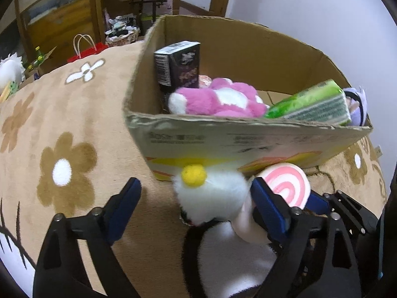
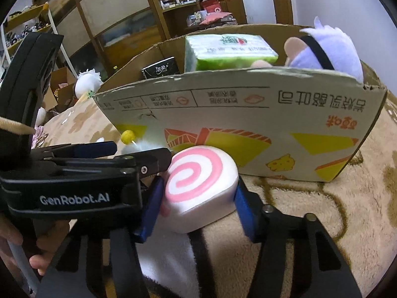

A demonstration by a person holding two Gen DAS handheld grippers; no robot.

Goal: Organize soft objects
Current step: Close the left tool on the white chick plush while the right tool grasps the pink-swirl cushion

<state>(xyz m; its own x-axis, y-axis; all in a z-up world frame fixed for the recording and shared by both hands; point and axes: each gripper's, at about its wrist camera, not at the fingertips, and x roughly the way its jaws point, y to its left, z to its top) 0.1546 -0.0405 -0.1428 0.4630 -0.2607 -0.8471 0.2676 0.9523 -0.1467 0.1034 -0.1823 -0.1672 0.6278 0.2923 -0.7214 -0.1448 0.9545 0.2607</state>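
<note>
A cardboard box [image 1: 223, 139] stands on a flowered blanket; it also shows in the right wrist view [image 2: 223, 109]. In it lie a pink plush [image 1: 218, 99], a green tissue pack [image 1: 312, 104], a black box [image 1: 178, 64] and a purple plush [image 2: 325, 47]. My left gripper [image 1: 196, 198] is open around a white fluffy toy with a yellow ball [image 1: 211, 193], in front of the box. My right gripper [image 2: 196, 198] is shut on a round white cushion with a pink spiral [image 2: 198, 181], just right of the left gripper; the cushion also shows in the left wrist view [image 1: 287, 183].
The tan blanket with brown flowers [image 1: 62, 168] covers the surface. A white and black patch [image 2: 173, 255] lies under the grippers. Wooden cabinets and cluttered shelves [image 2: 198, 12] stand behind. A white plush [image 2: 88, 79] and a red bag [image 1: 84, 49] sit beyond the blanket's edge.
</note>
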